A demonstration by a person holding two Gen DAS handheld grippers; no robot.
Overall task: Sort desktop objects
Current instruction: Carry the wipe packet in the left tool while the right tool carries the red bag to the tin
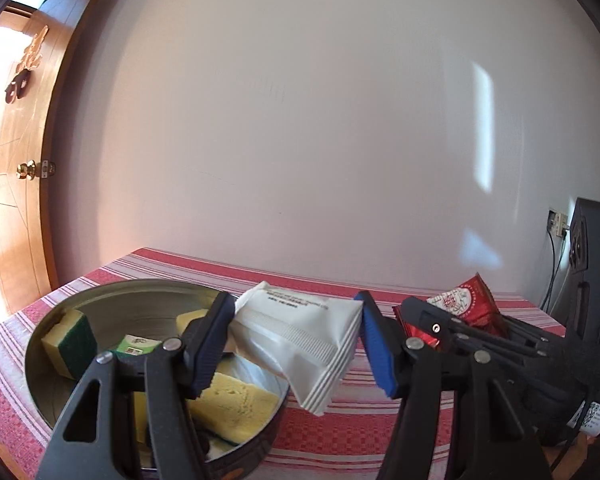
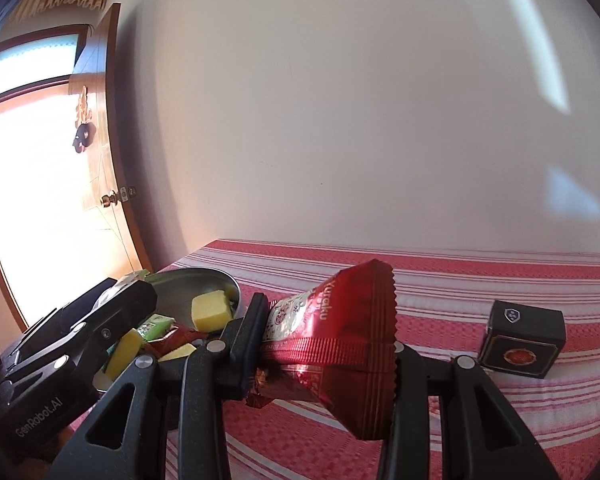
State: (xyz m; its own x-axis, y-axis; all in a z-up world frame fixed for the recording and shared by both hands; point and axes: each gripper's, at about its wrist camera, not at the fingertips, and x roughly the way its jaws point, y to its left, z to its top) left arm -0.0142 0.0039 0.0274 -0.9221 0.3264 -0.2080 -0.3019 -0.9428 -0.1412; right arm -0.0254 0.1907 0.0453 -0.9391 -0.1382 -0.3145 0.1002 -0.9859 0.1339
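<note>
My left gripper (image 1: 296, 344) is shut on a white packet (image 1: 300, 340) and holds it above the right rim of a round metal tin (image 1: 40, 364). The tin holds yellow-green sponges (image 1: 70, 340) and a small green packet (image 1: 134, 346). My right gripper (image 2: 324, 344) is shut on a red snack packet (image 2: 340, 340) and holds it above the striped cloth, right of the tin (image 2: 180, 284). The red packet also shows in the left wrist view (image 1: 466, 304), in the right gripper just right of my left one.
A red and white striped cloth (image 2: 480, 280) covers the table. A small black box (image 2: 522, 338) stands on it at the right. A white wall is behind. A wooden door (image 1: 16, 184) is at the left. Wall sockets with cables (image 1: 556, 228) are at the far right.
</note>
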